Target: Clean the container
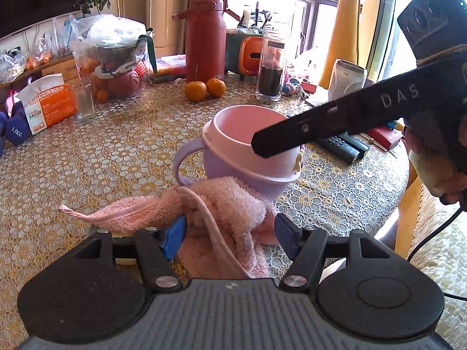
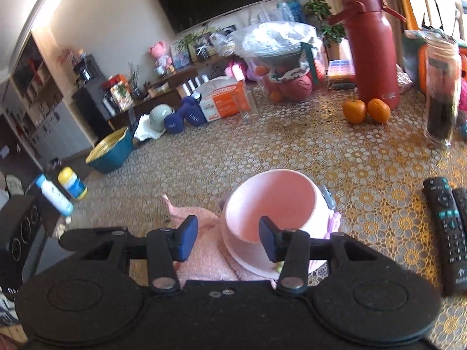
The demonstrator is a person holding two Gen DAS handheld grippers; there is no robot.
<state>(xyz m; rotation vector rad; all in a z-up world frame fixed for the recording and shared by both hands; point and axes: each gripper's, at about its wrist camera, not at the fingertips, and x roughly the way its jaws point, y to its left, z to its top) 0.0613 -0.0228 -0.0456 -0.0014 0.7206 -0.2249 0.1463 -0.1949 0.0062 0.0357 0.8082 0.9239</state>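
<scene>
The cup (image 1: 248, 157) is lilac outside and pale pink inside, with a lilac handle. The towel (image 1: 221, 218) is fluffy pink with a smooth pink edging. The worktop (image 1: 116, 157) wears a gold and white lace pattern of rings and flowers. The fingers (image 1: 175, 234) have blue pads on black arms. The flask (image 1: 205, 38) is dark red, the two oranges (image 1: 204, 89) bright orange, the remotes (image 2: 446, 227) black with teal buttons.

The container (image 1: 248, 151) sits tilted on the counter (image 1: 116, 157), with the towel (image 1: 221, 218) just near of it, touching. Far behind stand two oranges (image 1: 204, 89) before a flask (image 1: 205, 38) (a jar (image 1: 271, 67) to their right). Remotes (image 1: 344, 144) lie right.
</scene>
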